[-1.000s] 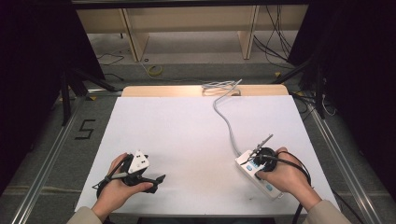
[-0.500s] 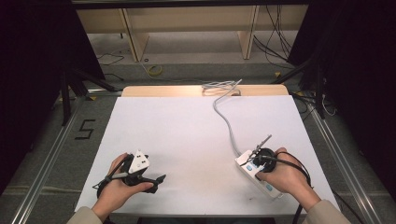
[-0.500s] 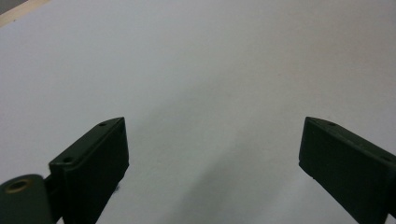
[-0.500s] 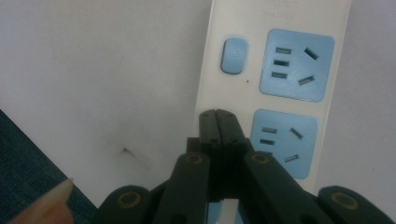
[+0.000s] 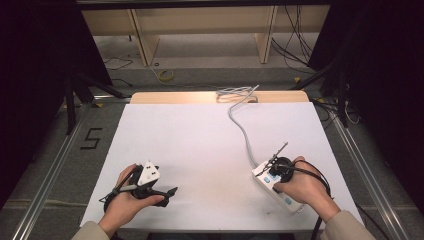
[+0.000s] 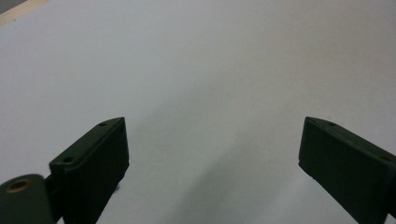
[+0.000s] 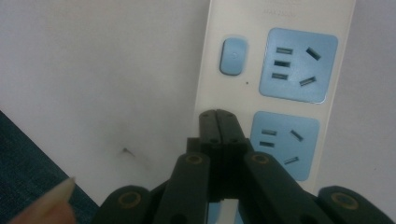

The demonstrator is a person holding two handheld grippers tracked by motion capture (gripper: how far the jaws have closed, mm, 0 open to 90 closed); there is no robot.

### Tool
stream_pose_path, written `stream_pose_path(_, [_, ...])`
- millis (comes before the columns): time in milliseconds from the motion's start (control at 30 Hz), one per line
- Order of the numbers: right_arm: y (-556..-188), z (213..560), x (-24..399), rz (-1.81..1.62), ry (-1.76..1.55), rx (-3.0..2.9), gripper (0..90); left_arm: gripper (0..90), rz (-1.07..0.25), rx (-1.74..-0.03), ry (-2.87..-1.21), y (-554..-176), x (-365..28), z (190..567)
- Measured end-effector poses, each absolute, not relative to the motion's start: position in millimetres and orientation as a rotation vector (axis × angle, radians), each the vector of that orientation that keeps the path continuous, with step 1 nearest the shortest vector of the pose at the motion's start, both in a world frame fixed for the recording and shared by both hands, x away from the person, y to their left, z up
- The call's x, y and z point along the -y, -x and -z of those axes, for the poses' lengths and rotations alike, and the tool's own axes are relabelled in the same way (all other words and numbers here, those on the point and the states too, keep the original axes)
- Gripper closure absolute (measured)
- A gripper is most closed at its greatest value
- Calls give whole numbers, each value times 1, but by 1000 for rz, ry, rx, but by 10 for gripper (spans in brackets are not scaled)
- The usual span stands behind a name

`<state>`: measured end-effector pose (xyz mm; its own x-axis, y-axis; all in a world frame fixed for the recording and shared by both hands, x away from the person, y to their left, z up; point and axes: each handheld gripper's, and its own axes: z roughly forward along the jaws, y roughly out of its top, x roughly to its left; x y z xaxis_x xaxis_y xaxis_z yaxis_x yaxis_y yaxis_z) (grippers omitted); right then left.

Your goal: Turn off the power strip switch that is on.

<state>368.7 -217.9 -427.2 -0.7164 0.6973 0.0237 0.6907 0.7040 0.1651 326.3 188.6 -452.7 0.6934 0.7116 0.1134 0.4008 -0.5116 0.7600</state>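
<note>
A white power strip [image 5: 289, 201] with blue sockets lies at the table's near right, and its grey cable [image 5: 240, 125] runs to the far edge. My right gripper [image 5: 273, 174] hangs over it with the jaws shut together and nothing between them. In the right gripper view the tips [image 7: 217, 115] stand over the power strip's [image 7: 289, 65] left edge, between a blue switch [image 7: 233, 56] and the nearer socket; whether they touch it I cannot tell. My left gripper [image 5: 168, 192] rests at the near left on the white sheet, its jaws wide open [image 6: 212, 140] over bare sheet.
The white sheet [image 5: 200, 145] covers the table, with a wooden strip [image 5: 170, 97] showing at the far edge. Metal rails run along both sides. Loose cables [image 5: 295, 55] and wooden frames lie on the floor beyond, and a black tape mark [image 5: 92, 138] at the left.
</note>
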Motion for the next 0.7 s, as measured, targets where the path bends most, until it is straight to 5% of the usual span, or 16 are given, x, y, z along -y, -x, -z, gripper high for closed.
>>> stream_pose_path(700, [-370,427,222,-286,-1187,-2873,900,82,-538,-845,-2167,-327,-188,453])
